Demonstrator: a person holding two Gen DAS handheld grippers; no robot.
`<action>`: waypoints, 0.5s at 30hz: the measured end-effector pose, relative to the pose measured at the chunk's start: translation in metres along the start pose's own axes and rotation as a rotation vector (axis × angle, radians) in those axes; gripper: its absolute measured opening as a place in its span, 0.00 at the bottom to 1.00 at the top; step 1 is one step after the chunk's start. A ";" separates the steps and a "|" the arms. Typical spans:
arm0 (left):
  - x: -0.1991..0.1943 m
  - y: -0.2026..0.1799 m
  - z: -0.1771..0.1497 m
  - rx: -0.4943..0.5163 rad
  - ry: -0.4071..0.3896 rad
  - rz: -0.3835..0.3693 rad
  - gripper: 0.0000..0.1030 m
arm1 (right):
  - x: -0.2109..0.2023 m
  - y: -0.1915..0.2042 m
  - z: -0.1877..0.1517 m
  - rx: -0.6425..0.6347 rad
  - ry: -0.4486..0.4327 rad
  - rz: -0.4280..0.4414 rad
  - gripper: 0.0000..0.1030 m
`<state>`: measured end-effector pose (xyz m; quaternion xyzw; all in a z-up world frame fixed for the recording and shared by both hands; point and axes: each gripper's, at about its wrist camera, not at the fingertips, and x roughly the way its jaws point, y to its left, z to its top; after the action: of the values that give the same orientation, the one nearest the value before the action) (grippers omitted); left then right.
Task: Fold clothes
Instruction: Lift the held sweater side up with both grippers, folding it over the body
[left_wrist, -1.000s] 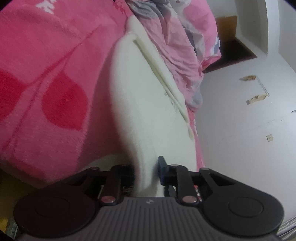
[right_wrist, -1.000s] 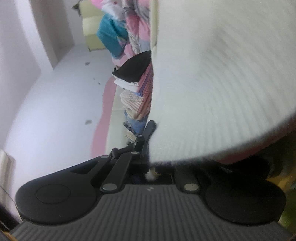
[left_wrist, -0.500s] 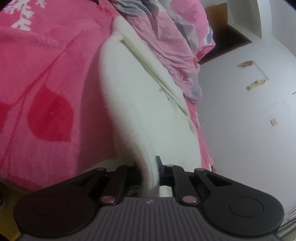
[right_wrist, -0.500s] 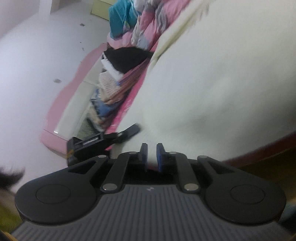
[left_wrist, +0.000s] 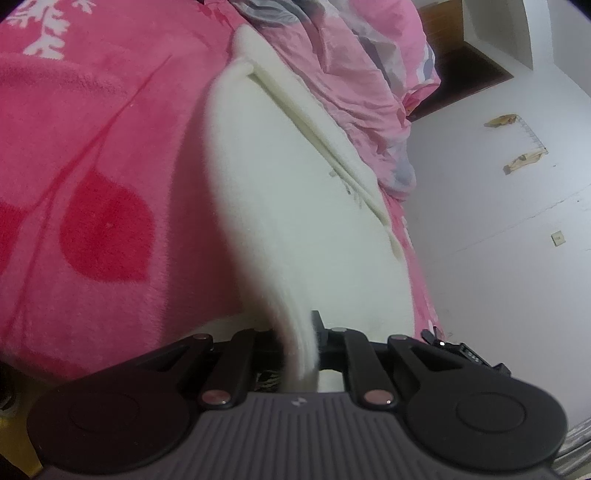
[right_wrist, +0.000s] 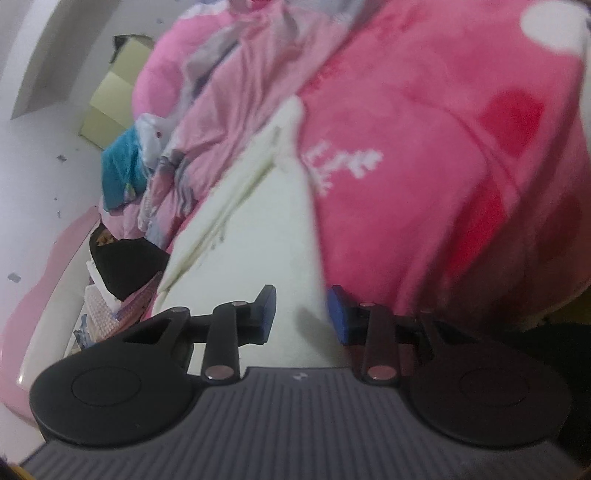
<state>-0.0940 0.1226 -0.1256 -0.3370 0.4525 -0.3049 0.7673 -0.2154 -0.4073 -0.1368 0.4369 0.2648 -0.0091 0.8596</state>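
Half a second back the right gripper (right_wrist: 301, 314) had its blue pads nearly together against the white fleece garment (right_wrist: 258, 236); its jaws now stand wide apart with nothing between them, the cloth lying flat beyond the fingertips (right_wrist: 267, 302). On the other side little has changed: the left gripper (left_wrist: 299, 332) is pinched on a thick fold of the same white fleece garment (left_wrist: 291, 206), and the fold still fills the narrow gap between its jaws and spills down over the gripper body.

No brand or readable label shows anywhere. White marks printed on the pink blanket (right_wrist: 424, 155), just past the garment's far corner in the right view, look like a sprig or lettering, too blurred to read; a similar white sprig sits at the top left of the blanket (left_wrist: 92, 147) in the left view.

From the left gripper the garment runs as a long strip away from the camera, its long axis leading up and slightly left to a narrow far end, with a raised seam or band along its right edge. It lies on the blanket, which carries large red leaf shapes. Beyond its right edge is a rumpled pink and grey duvet (left_wrist: 354, 66).

Farther off in the right view, a pile of mixed clothes (right_wrist: 122, 258), black on top, rests near the bed's edge, with a teal cloth (right_wrist: 120, 170) behind it and a white wall (right_wrist: 40, 166) beyond.
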 end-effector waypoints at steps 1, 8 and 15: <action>0.000 0.000 0.000 -0.001 0.001 0.002 0.10 | 0.002 -0.004 -0.002 0.019 0.001 0.012 0.30; 0.001 0.002 0.001 -0.010 0.011 0.015 0.10 | 0.001 -0.017 -0.018 0.106 0.040 0.082 0.30; 0.002 0.003 0.000 -0.019 0.013 0.019 0.10 | -0.001 -0.024 -0.034 0.153 0.112 0.114 0.30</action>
<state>-0.0927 0.1230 -0.1284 -0.3379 0.4636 -0.2953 0.7640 -0.2372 -0.3969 -0.1709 0.5155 0.2858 0.0440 0.8066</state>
